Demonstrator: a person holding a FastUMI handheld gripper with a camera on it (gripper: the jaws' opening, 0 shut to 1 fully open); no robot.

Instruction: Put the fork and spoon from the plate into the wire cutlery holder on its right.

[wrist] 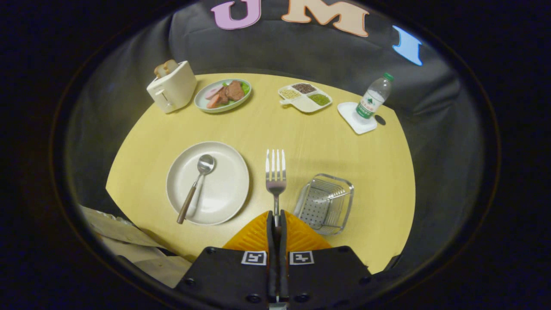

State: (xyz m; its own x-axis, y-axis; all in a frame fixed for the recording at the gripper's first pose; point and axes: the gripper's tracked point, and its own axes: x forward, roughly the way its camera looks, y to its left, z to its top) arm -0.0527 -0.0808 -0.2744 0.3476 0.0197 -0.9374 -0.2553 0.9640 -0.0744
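- My claw (pixel 277 219) hangs above the tabletop (pixel 301 137), pinching the fork (pixel 276 172), tines forward.
- The fork's handle is hidden between the fingers.
- Spoon (pixel 196 187) rests on the plate (pixel 224 189); wire holder (pixel 325 204) sits just right.

You're in a staged booth dressed up as a dining spot: black cloth wall (pixel 267 47) draped behind a round yellow tabletop (pixel 344 146). You've got breakfast props laid out, a toaster (pixel 172 86) with bread, a dish of meat (pixel 223 94), a divided snack tray (pixel 304 97) and a water bottle (pixel 373 97).
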